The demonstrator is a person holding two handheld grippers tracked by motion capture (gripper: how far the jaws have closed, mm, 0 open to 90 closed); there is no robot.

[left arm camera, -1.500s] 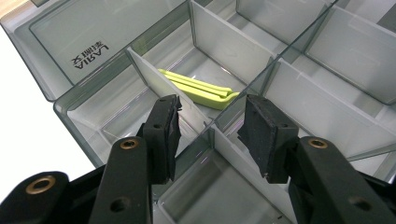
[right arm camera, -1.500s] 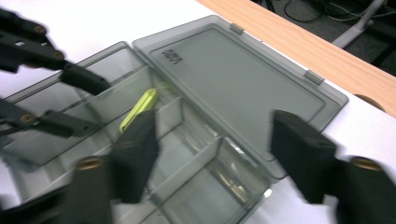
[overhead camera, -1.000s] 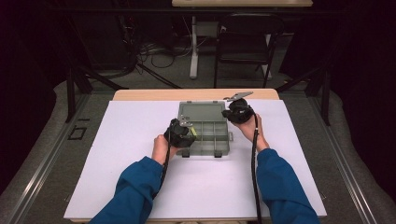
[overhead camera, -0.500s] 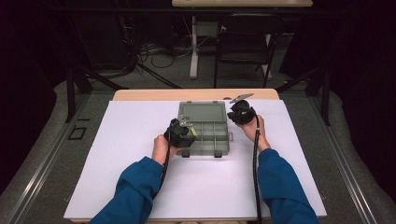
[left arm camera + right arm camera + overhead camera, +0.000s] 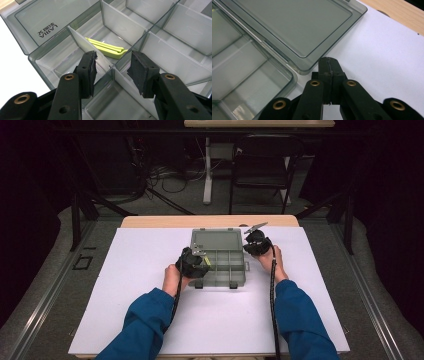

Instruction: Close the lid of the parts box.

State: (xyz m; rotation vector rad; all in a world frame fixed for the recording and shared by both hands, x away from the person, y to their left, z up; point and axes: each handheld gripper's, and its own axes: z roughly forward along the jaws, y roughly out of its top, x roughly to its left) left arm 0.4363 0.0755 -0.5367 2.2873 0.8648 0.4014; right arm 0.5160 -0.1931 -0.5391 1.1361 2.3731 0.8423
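A clear grey compartment box (image 5: 222,265) lies open on the white table cover, its lid (image 5: 216,240) folded flat behind it. My left gripper (image 5: 196,262) hovers over the box's left side. In the left gripper view it (image 5: 113,71) is open, jaws straddling a divider (image 5: 120,77). Beyond the jaws a yellow-green plastic piece (image 5: 107,50) lies in a compartment. My right gripper (image 5: 256,242) sits at the box's right rear corner. In the right gripper view it (image 5: 329,65) is shut with nothing between the pads, beside the lid's corner (image 5: 307,68).
The white cover (image 5: 125,270) spans the table, with a wooden strip (image 5: 160,221) at the far edge. A chair (image 5: 262,170) and a table leg (image 5: 207,170) stand beyond the table. Blue sleeves (image 5: 295,315) enter from the bottom.
The right gripper has shifted slightly along the box's right rear corner. The left gripper stays over the left compartments.
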